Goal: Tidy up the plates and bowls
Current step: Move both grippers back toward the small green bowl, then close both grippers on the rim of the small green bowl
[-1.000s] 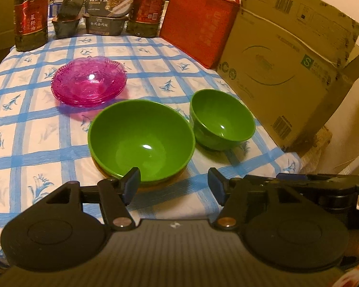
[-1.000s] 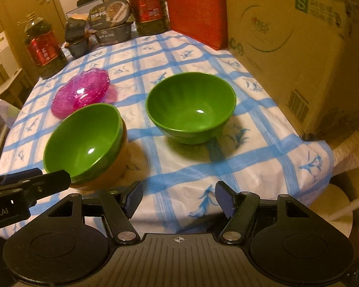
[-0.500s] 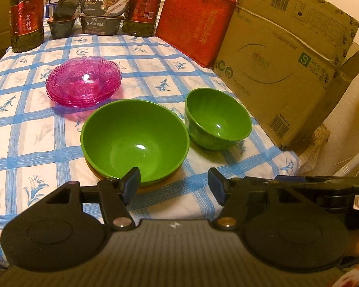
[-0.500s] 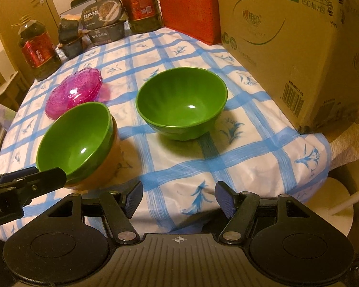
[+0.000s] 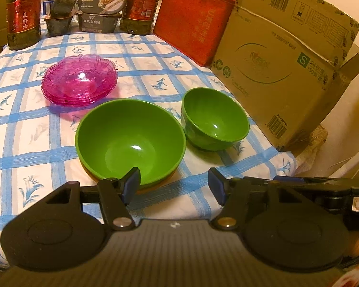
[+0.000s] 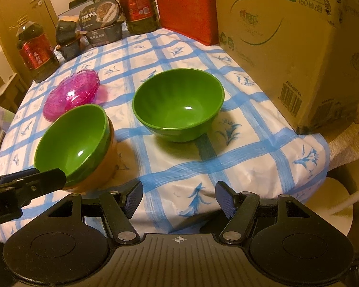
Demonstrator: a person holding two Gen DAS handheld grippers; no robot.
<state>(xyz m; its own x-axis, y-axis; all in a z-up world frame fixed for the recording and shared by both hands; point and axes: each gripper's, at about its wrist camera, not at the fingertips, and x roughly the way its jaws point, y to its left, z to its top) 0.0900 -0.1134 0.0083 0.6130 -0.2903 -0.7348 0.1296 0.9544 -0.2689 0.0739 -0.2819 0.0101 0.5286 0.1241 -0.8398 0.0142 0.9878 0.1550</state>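
- The table [image 5: 31, 148] carries everything — bowls toward its near edge, stores along its far edge.
- A nested bowl stack [image 5: 131, 141] sits near the near edge, one bowl inside another.
- A single bowl [image 5: 214, 119] stands just right of the stack, apart from it and nearer the right edge.
- A pile of plates [image 5: 80, 80] lies behind the stack, toward the left, well inside the edges.
- Along the far edge, from left to right: an oil bottle [image 5: 24, 14], food boxes [image 5: 100, 9] stacked in twos, a second oil bottle [image 5: 140, 4].
- A bag [image 5: 191, 21] stands at the far right corner.
- A carton [image 5: 282, 71] lines the right edge, in front of the bag and right of the single bowl.
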